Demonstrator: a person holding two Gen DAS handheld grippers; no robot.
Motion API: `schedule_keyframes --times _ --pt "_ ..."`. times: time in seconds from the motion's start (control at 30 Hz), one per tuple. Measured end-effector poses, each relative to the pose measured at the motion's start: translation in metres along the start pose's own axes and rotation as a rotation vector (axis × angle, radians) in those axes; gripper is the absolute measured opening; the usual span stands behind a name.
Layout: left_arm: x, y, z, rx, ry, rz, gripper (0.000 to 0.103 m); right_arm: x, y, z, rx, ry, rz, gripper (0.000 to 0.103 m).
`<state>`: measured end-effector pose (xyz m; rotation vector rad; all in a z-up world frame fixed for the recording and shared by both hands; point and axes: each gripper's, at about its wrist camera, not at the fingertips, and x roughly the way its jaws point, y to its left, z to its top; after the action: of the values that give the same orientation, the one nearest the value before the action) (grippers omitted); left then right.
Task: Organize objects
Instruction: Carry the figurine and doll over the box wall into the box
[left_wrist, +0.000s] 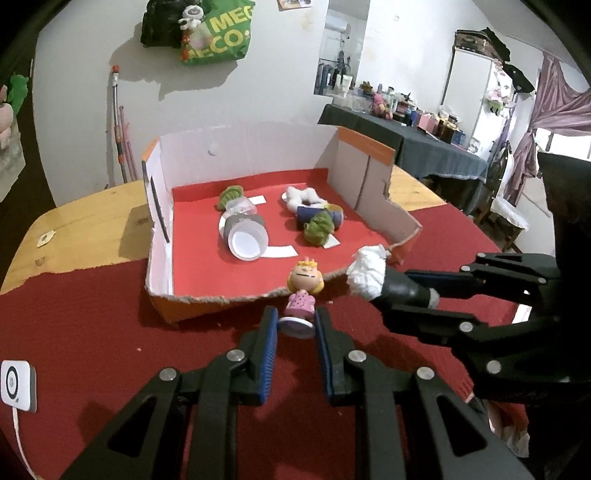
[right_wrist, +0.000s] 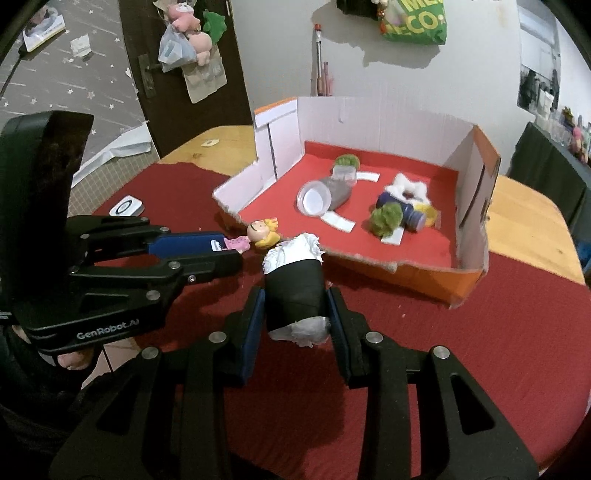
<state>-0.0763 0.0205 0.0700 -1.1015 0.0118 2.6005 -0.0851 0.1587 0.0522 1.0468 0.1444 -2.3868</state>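
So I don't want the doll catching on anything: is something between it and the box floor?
Only the box's torn front wall, low, right beyond the doll in the left gripper. The floor just past it looks bare.

White walls (left_wrist: 280, 74), a dark door (right_wrist: 177, 122), a cluttered side table (left_wrist: 406, 136).

A lived-in home, by the look of it: a wooden table (left_wrist: 85, 221) under a red cloth (left_wrist: 92, 314), a green shopping bag (left_wrist: 221, 33) and plush toys (right_wrist: 188, 22) hung up, a side table (left_wrist: 406, 136) crowded with bottles, and a pink curtain (left_wrist: 546, 110) tied back.
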Motion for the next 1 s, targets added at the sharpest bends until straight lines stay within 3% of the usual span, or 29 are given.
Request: schedule_keyframes --times 0.4,1.0 --pt "0.018 0.008 0.026 0.002 0.014 0.002 0.021 0.005 -0.014 0.020 0.001 0.001 0.002 0.032" --pt "0.060 0.031 0.049 -0.013 0.113 -0.003 0.021 0.050 -0.046 0.050 0.040 0.086 0.020 0.032"
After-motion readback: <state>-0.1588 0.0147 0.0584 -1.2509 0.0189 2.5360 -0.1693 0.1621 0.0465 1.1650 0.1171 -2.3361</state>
